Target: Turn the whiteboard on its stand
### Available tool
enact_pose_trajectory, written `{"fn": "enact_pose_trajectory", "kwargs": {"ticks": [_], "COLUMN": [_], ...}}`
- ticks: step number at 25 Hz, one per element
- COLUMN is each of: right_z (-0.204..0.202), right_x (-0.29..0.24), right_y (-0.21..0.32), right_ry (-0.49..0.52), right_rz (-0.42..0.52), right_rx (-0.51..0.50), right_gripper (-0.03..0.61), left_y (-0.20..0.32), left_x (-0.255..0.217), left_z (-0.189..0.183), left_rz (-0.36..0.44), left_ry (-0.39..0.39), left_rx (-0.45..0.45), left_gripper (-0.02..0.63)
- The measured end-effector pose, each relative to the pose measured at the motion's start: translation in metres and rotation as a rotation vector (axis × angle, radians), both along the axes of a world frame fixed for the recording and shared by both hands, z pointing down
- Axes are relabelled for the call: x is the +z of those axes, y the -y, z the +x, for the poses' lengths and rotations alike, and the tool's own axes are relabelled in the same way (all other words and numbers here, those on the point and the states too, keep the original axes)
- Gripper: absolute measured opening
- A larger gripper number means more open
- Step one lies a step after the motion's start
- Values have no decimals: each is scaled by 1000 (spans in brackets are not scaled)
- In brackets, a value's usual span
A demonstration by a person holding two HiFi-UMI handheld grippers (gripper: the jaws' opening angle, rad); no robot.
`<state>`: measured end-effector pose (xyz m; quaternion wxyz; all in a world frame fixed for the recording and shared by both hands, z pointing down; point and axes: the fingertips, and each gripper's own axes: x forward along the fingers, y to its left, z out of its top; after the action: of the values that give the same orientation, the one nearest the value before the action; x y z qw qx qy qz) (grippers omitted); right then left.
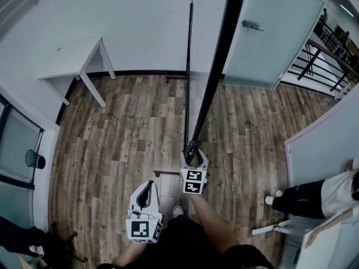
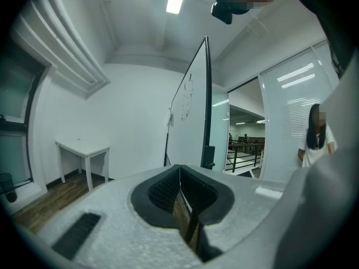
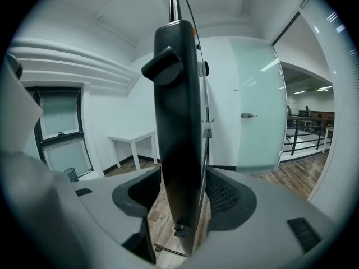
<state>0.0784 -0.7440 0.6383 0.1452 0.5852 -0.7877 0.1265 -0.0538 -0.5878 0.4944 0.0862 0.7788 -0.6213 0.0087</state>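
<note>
Wood-plank floor (image 1: 129, 128) runs up to white walls, with a small white table (image 1: 73, 60) in the left corner and a frosted glass door (image 1: 275, 32) on the right. By the window on the far left stands the only container, a black waste bin (image 1: 35, 159); no view shows what is in it. The whiteboard (image 1: 216, 72) stands upright on its stand in the middle of the room, seen edge-on from the head view as a long dark line. The right gripper (image 1: 193, 150) is at its near edge. Its jaws are spread wide with the board's black frame (image 3: 179, 122) between them: the left pad stands clear of it and the right pad is close beside it. The left gripper (image 1: 147, 190) hangs lower and nearer the person, apart from the board, with its jaws pressed together on nothing. A second person (image 1: 320, 198) stands at the right.
</note>
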Motion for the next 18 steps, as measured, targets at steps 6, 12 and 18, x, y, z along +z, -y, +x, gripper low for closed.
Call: {"fn": "enact_pose_trajectory", "kwargs": {"ticks": [6, 12, 18], "right_z": [-4, -3, -2], "right_x": [5, 9, 6], "right_y": [13, 20, 17], "right_ry": [-14, -25, -35], "right_rz": [0, -15, 8], "right_rx": [11, 14, 15], "right_gripper": [215, 184, 169], "left_y": [4, -1, -8], "left_x": [-1, 2, 4], "left_z": [-6, -5, -5], "left_rz": [-1, 6, -7], "left_ry": [1, 0, 1], "left_rx": [-5, -1, -4], "left_gripper": [15, 15, 16]}}
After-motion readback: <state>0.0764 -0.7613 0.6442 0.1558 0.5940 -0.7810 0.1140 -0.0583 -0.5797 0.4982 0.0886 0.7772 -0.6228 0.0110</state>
